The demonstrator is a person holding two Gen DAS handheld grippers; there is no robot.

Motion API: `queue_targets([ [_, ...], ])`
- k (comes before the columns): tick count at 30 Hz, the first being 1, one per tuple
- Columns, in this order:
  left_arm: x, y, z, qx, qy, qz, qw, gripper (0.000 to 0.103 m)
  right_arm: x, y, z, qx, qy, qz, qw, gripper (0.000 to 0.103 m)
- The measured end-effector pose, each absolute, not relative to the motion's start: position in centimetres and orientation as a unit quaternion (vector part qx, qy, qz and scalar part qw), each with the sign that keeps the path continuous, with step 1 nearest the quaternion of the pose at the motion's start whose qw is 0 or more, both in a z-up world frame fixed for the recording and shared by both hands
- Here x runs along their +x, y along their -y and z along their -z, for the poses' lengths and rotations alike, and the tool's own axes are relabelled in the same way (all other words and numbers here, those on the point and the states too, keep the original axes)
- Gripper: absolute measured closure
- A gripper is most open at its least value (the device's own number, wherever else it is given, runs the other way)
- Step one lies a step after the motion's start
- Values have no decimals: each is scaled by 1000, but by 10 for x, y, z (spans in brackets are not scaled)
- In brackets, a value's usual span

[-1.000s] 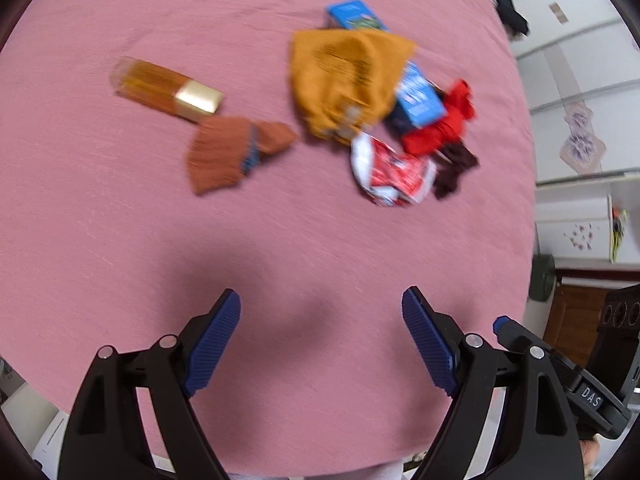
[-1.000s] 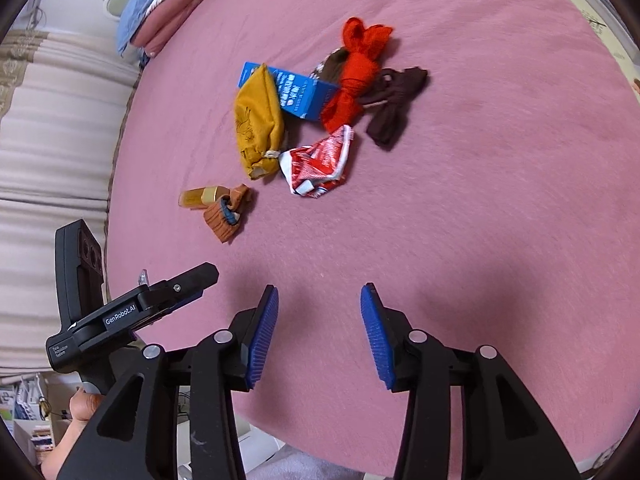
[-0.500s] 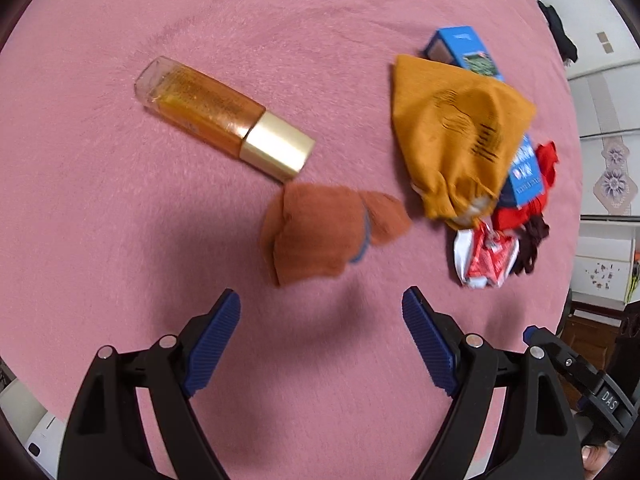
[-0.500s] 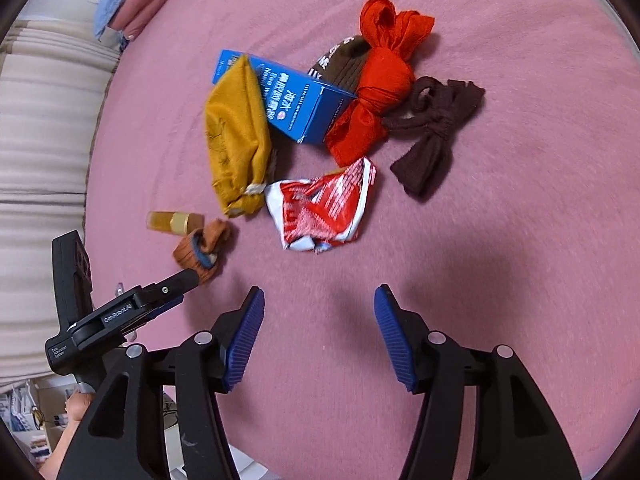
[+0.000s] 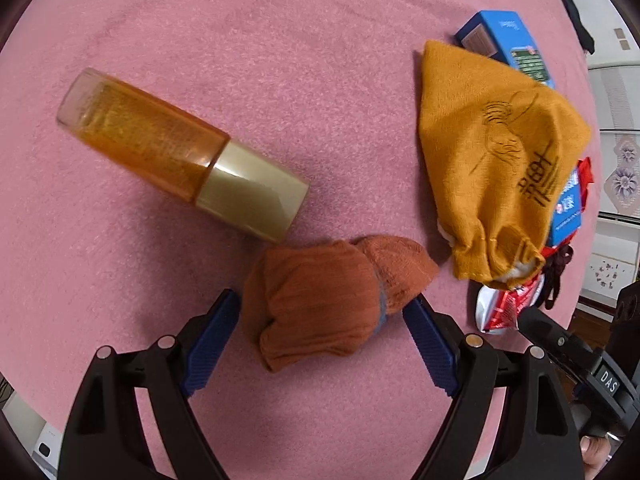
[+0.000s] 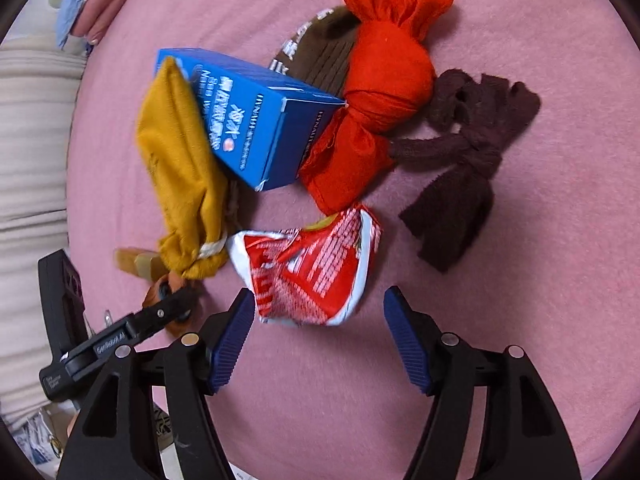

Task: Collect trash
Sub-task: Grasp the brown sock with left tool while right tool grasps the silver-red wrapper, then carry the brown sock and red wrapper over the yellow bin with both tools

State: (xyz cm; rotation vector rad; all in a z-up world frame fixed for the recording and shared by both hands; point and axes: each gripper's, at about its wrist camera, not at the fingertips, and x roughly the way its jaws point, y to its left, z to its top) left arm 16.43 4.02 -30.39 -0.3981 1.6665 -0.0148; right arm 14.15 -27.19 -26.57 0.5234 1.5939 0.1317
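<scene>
On the pink blanket [image 5: 280, 40], seen through the left wrist camera, an amber bottle [image 5: 176, 156] with a pale gold cap lies on its side at about ten o'clock. At six o'clock the left tongs [image 5: 326, 320] stand wide apart with a rust-brown rolled sock [image 5: 320, 308] between the blue pads [image 5: 212, 340]; the left pad looks close to the cloth, though contact cannot be made out. At two o'clock lies a mustard-yellow pouch [image 5: 492, 168], draped over a blue carton [image 5: 504, 36].

In the right wrist view the pouch [image 6: 180, 160] sits at nine o'clock, touching the blue carton [image 6: 256, 120] just right of it. A red knotted cloth [image 6: 380, 80] lies at twelve o'clock, a dark maroon knotted cloth [image 6: 460, 156] at two. The crumpled red and white wrapper [image 6: 312, 272], the trash nearest, lies near centre, its lower edge between the pads of the right tongs [image 6: 320, 312]. Those tongs have just been opening and stand apart, gripping nothing.
</scene>
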Motion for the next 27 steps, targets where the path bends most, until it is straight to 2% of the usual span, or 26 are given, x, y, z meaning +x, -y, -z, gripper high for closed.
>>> queue_targets([
  [1, 165, -41, 305, -177, -735, 2, 655, 21, 142, 270, 269, 231, -712, -56, 661, 46],
  [2, 166, -41, 306, -177, -735, 0, 655, 23, 143, 269, 272, 231, -715, -56, 658, 61],
  [4, 166, -41, 307, -167, -735, -6, 657, 27, 144, 265, 274, 220, -719, -57, 656, 61],
  [6, 166, -40, 306, -145, -736, -12, 661, 37, 144, 263, 274, 212, -718, -60, 660, 65],
  [8, 165, -44, 306, -136, -735, -11, 664, 42, 144, 263, 272, 212, -716, -61, 663, 68],
  [12, 160, -51, 302, -140, -732, -6, 667, 57, 135, 262, 269, 222, -713, -60, 662, 71],
  [14, 155, -55, 299, -150, -732, -2, 664, 60, 130, 263, 269, 225, -717, -62, 657, 71],
  [27, 68, -23, 261, -171, -728, 60, 661, 63, 62, 265, 231, 219, -699, -93, 675, 72],
])
